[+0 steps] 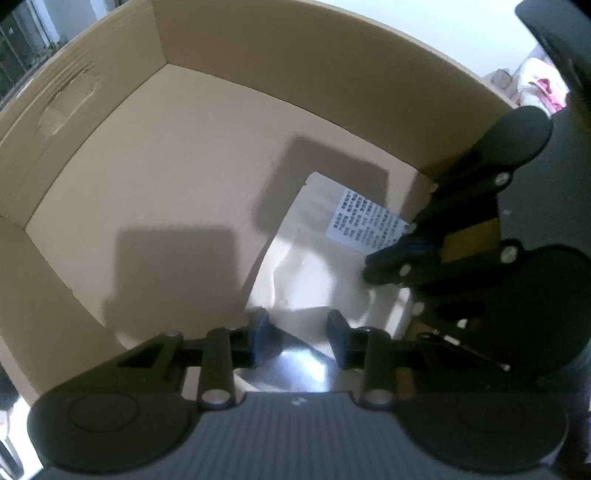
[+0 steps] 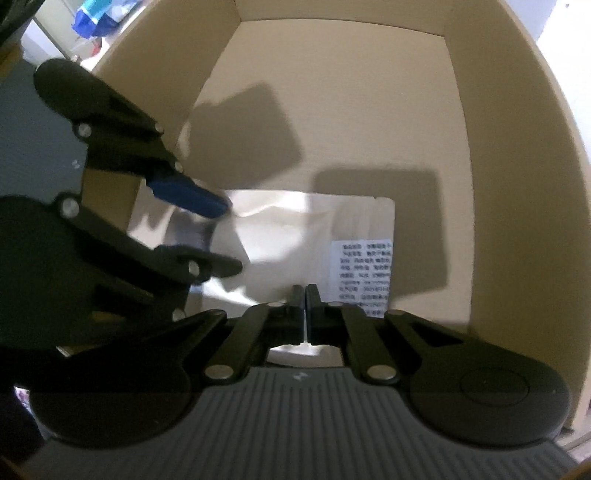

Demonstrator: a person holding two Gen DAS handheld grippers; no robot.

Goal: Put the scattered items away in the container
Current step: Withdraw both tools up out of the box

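A shiny white pouch [image 1: 317, 258] with a printed label [image 1: 365, 221] hangs inside the open cardboard box [image 1: 184, 147]. My left gripper [image 1: 297, 328] is open, its fingers either side of the pouch's near edge. My right gripper [image 2: 306, 299] is shut on the pouch's [image 2: 295, 229] edge next to the label [image 2: 364, 273]. The right gripper shows at the right of the left wrist view [image 1: 384, 266], and the left gripper at the left of the right wrist view [image 2: 225, 232], its blue-padded fingers apart over the pouch.
The box walls [image 2: 491, 184] rise on all sides around both grippers. The box floor [image 1: 166, 192] is bare brown cardboard with square shadows. Beyond the rim lie a pink-and-white bundle [image 1: 535, 85] and blue items [image 2: 96, 18].
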